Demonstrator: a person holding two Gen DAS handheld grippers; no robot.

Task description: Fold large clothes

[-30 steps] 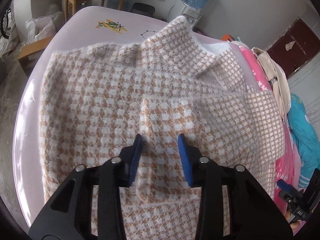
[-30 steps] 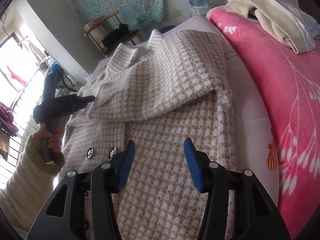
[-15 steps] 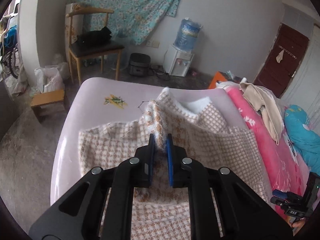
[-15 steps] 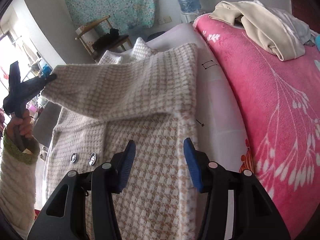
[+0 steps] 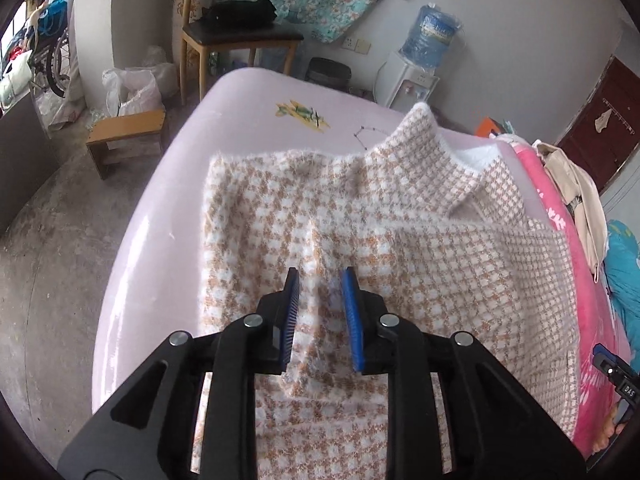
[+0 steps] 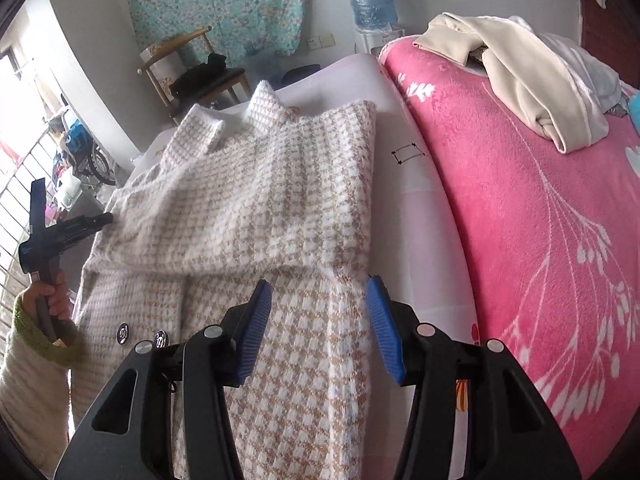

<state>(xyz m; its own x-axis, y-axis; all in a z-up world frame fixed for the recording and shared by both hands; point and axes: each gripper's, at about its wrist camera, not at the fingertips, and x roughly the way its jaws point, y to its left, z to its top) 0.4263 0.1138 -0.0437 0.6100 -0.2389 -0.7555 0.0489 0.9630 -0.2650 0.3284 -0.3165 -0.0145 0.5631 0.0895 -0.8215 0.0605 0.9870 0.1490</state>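
A pale pink bed sheet (image 5: 168, 216) carries the fuzzy tan-and-white checked coat (image 5: 280, 216), one sleeve laid across. The left gripper (image 5: 318, 284) is parted around a raised ridge, unclamped; the right gripper (image 6: 318, 296) is spread wide, empty. The fold should be smoothed from 6 towards 12 o'clock.

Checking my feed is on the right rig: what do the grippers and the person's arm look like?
Both the left gripper and the right gripper have black plastic frames with silver rivets and ribbed blue pads on the jaws. The left hand is bare, below it a cream knit sleeve with a green cuff.
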